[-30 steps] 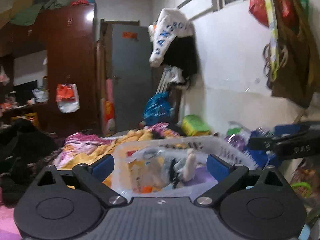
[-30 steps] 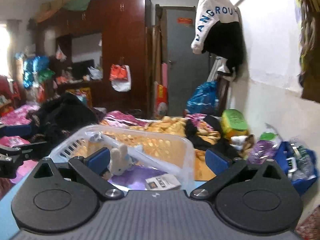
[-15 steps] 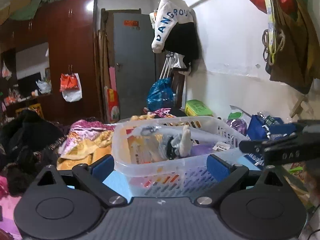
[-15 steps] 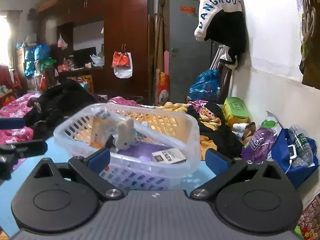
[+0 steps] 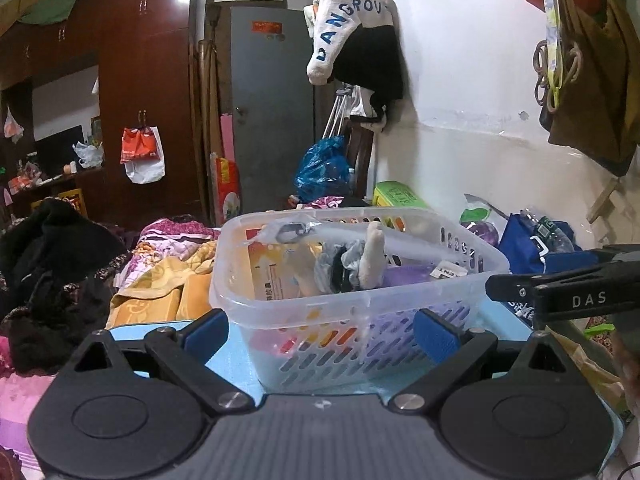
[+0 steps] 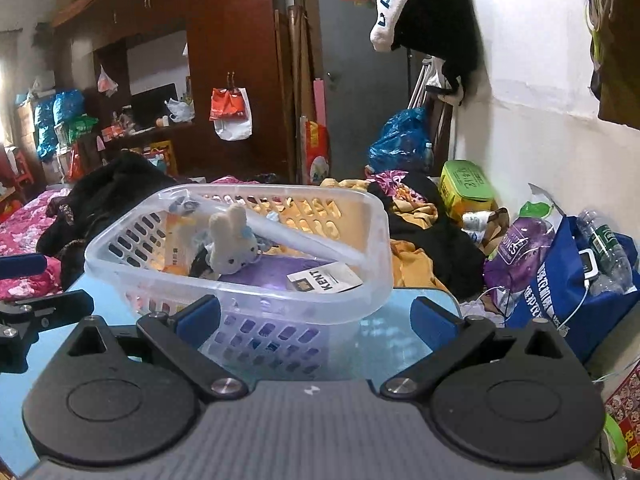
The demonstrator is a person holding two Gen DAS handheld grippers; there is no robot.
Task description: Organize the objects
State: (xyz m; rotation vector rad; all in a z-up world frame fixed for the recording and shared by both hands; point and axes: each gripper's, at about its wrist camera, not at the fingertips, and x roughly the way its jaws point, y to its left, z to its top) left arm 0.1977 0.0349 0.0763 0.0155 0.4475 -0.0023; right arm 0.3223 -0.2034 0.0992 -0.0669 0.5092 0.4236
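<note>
A clear plastic basket (image 5: 472, 272) (image 6: 132, 276) stands on a light blue table (image 6: 404, 336) in front of both grippers. It holds a small white plush bunny (image 6: 234, 240) (image 5: 372, 260), a purple item (image 6: 280, 270), a Kent cigarette pack (image 6: 324, 278), an orange-and-white packet (image 5: 272, 268) and a clear handle bar. My left gripper (image 5: 322, 330) is open and empty just short of the basket's near wall. My right gripper (image 6: 316, 316) is open and empty, also just short of the basket. Each gripper shows at the edge of the other's view.
A bed with yellow and pink blankets (image 5: 160, 280) and black clothes (image 6: 112, 188) lies behind the table. A blue bag with bottles (image 6: 576, 280) and a green box (image 6: 466, 188) sit by the right wall. A dark wardrobe (image 5: 148, 100) and grey door (image 5: 272, 108) stand at the back.
Both grippers have pulled back and lowered from above the basket to table level; the basket now stands on the table in front of them. Both stay open.
</note>
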